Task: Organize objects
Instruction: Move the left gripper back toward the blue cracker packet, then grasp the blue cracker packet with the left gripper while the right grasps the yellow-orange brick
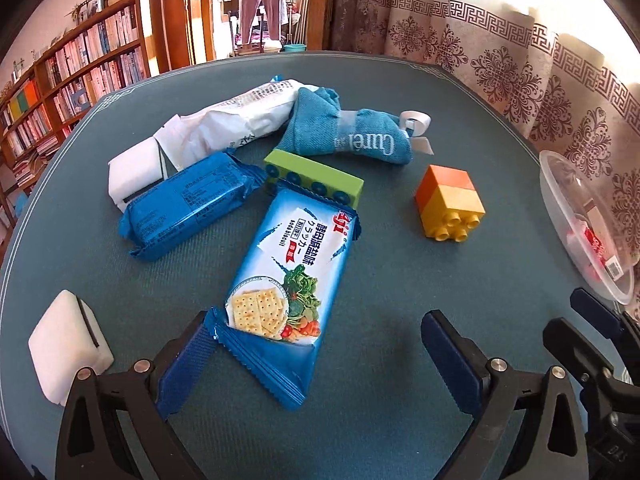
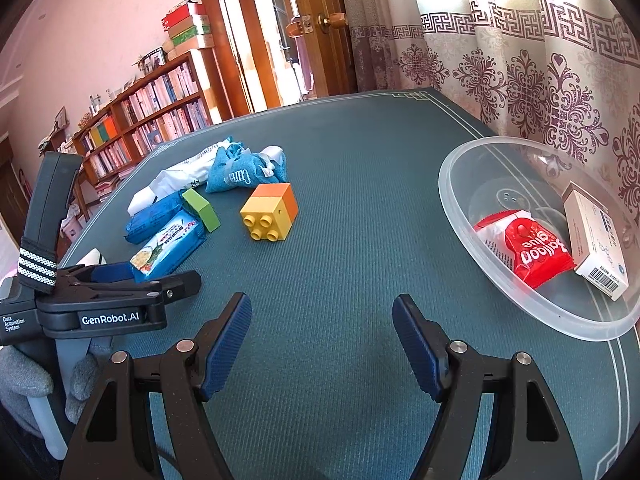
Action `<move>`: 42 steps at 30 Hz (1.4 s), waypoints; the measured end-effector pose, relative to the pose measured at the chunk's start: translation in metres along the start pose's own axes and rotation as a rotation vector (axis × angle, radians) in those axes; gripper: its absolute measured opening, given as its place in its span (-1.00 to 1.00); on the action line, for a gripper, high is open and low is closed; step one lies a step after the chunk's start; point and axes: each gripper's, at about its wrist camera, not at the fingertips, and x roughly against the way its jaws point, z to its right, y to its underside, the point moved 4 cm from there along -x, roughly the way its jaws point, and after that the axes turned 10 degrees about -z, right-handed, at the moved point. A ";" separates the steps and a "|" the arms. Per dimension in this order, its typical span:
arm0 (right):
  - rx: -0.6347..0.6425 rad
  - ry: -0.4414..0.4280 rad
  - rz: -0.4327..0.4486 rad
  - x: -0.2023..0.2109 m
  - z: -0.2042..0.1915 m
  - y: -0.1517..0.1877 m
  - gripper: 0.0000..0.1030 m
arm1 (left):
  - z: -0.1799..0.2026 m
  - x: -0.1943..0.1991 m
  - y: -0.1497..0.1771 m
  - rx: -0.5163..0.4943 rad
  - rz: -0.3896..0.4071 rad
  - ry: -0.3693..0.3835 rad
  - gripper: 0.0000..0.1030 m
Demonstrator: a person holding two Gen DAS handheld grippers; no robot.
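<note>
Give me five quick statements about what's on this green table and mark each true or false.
1. The clear plastic bowl holds a red Balloon glue packet. True.
2. The yellow and orange toy brick lies inside the bowl. False: it sits on the green table.
3. Both grippers are open and empty. True: left gripper, right gripper.
4. The light blue soda biscuit pack is face up. True.
5. The teal Curel cloth pouch rests on the white foam block. False: they lie apart.

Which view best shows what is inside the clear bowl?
The right wrist view: the clear bowl shows a red packet and a white box. The left wrist view catches only its edge, contents blurred.
</note>
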 end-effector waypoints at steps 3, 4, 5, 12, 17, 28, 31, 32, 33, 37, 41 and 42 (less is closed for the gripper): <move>0.000 0.001 -0.001 0.000 0.000 0.000 0.44 | -0.002 0.002 -0.003 0.007 0.011 -0.003 0.99; 0.000 0.000 -0.001 0.000 0.000 0.000 0.45 | -0.004 0.002 -0.005 0.014 0.014 -0.010 0.99; 0.001 0.000 -0.001 0.000 0.000 0.000 0.45 | -0.008 0.001 -0.006 0.022 0.015 -0.017 0.99; 0.004 0.002 -0.014 -0.003 -0.002 0.001 0.45 | -0.020 -0.008 -0.017 0.041 0.018 -0.063 0.85; 0.000 0.004 -0.029 -0.005 -0.001 0.001 0.45 | -0.014 -0.008 -0.019 -0.006 0.042 -0.095 0.54; -0.006 -0.013 -0.078 -0.017 -0.004 -0.007 0.45 | -0.011 -0.001 -0.013 -0.014 0.097 -0.096 -0.12; -0.016 -0.042 -0.104 -0.022 -0.006 -0.016 0.44 | -0.014 0.002 -0.011 0.001 0.106 -0.084 -0.15; -0.017 -0.046 -0.109 -0.023 -0.007 -0.020 0.45 | -0.015 0.002 -0.010 0.007 0.108 -0.080 -0.15; -0.018 -0.049 -0.111 -0.023 -0.008 -0.023 0.45 | -0.016 0.003 -0.010 0.013 0.110 -0.075 -0.15; -0.010 -0.067 -0.141 -0.028 -0.014 -0.038 0.44 | -0.019 0.006 -0.010 0.038 0.122 -0.059 -0.15; 0.013 -0.056 -0.144 -0.038 -0.023 -0.052 0.44 | -0.022 0.010 -0.010 0.054 0.137 -0.051 -0.15; 0.020 -0.052 -0.143 -0.042 -0.026 -0.055 0.44 | -0.022 0.010 -0.010 0.059 0.139 -0.050 -0.15</move>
